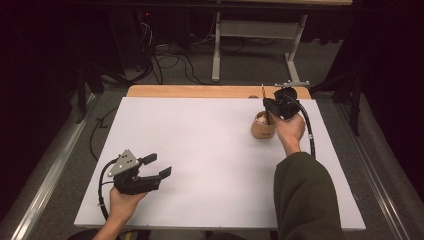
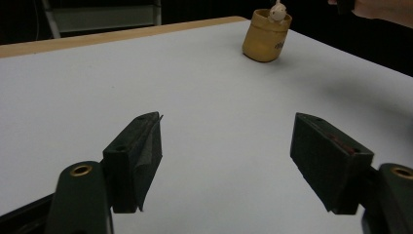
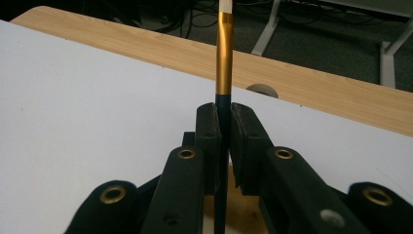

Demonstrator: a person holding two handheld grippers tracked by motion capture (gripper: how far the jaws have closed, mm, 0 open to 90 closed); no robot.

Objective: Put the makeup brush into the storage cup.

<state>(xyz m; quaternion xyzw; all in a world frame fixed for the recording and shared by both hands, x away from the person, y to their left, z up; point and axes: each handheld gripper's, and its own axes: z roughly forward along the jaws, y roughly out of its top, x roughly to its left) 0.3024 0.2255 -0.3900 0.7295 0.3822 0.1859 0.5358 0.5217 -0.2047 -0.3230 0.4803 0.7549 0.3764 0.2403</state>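
Observation:
A tan wooden cup stands on the white board at the far right, with a small pale object poking out of it. Directly over the cup, my right gripper is shut on a slim upright stick with a dark lower shaft, a gold band and a white top. In the right gripper view the pads clamp the dark shaft, and the cup shows below them. My left gripper rests at the near left, open with nothing between its fingers. It points across the board toward the cup.
The white board covers most of the table, leaving a wooden strip along the far edge with a round grommet. Beyond the table are grey frame legs and floor cables. A green sleeve comes in from the bottom right.

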